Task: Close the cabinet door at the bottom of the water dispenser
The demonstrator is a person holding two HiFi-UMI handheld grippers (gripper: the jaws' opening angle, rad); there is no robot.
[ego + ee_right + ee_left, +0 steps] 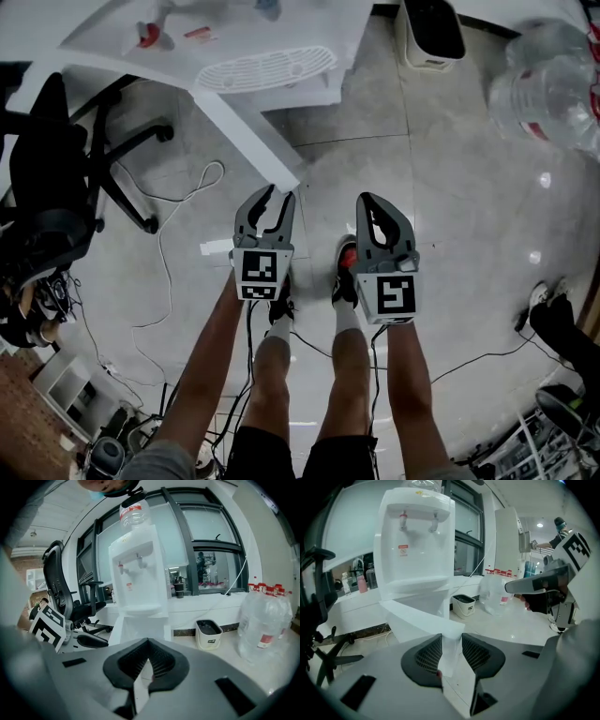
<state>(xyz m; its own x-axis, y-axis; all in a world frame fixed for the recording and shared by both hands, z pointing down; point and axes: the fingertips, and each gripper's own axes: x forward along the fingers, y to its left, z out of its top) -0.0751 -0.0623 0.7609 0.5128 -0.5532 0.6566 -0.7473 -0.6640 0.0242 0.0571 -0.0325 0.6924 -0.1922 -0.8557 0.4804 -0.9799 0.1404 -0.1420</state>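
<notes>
Head view: a person stands on the floor (450, 187) with both tools held low. The door (246, 129) is a white slab running from the upper left down to mid-frame.
Door: swung wide open from the base of the dispenser (415, 550), its free end towards the person.
Left tool (271, 199): jaws apart, gripping nothing. The door's free edge sits just past the tips; in the left gripper view it lines up with the gap.
Right tool (382, 217): jaws together and empty, right of the door and clear of it.
Handling: it looks like a thin, stiff plastic panel on a hinge, so probably light and easy to swing. The glossy face may slip under a pinch.
Where to hold: the free edge, farthest from the hinge, where the least force turns it. Pinch that edge, or simply push on the flat face beside it.
Caution: a bottle (133, 510) stands on top of the dispenser, so I would shut the door gently rather than slam it.
</notes>
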